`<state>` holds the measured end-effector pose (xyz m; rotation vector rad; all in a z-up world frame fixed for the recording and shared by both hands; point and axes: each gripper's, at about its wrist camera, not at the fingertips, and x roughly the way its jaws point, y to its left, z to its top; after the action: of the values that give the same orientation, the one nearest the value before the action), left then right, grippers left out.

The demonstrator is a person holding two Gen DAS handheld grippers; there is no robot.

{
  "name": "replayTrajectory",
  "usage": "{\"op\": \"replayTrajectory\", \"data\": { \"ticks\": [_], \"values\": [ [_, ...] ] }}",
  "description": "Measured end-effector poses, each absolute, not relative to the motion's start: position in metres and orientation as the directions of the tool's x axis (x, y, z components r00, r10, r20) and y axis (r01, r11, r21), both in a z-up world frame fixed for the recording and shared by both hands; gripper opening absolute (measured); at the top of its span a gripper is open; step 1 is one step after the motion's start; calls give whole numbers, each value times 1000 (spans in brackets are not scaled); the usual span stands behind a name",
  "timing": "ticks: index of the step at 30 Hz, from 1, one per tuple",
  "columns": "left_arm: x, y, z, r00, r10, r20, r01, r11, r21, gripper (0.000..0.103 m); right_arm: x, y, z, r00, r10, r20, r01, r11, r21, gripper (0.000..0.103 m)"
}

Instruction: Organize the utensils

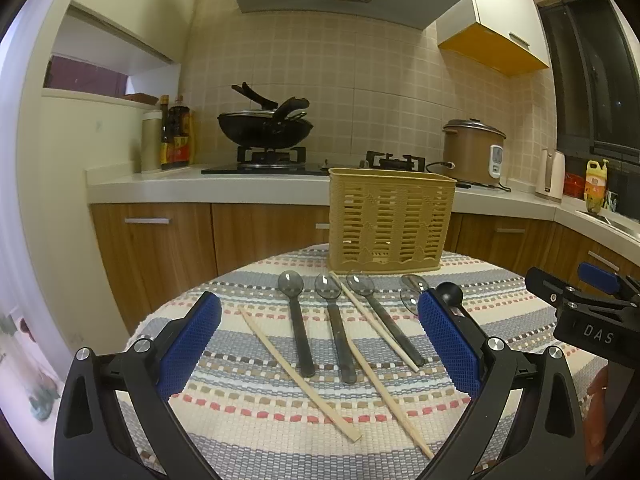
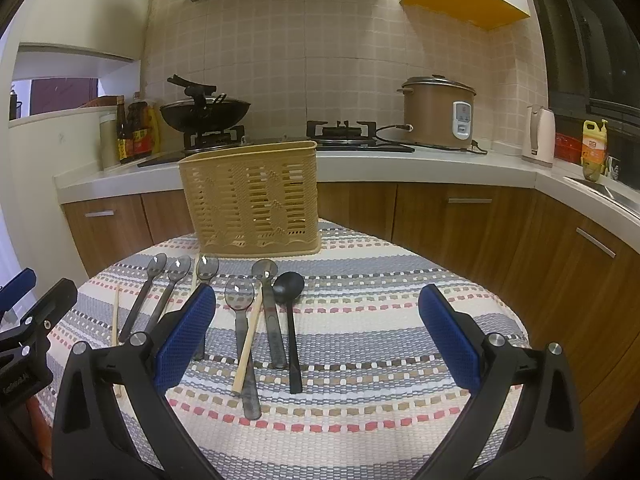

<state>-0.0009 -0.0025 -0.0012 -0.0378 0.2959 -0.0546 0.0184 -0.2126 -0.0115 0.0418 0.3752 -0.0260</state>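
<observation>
Both tongs hang over the striped cloth with nothing between them — the left tongs stand wide apart above the utensils, and the right tongs gape just as wide. The spoons lie side by side with bowls toward the tan slotted basket, which stands upright at the far edge of the counter. Chopsticks lie slantwise among them — a solid black spoon sits rightmost.
</observation>
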Motion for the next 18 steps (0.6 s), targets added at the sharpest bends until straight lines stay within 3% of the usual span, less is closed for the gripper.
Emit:
{"op": "replayTrajectory", "data": {
  "ticks": [18],
  "values": [
    [-1, -3, -2, 955, -58, -292, 47, 998, -45, 96, 19, -210, -11, 928, -13, -372, 24, 999, 26, 97]
  ]
}}
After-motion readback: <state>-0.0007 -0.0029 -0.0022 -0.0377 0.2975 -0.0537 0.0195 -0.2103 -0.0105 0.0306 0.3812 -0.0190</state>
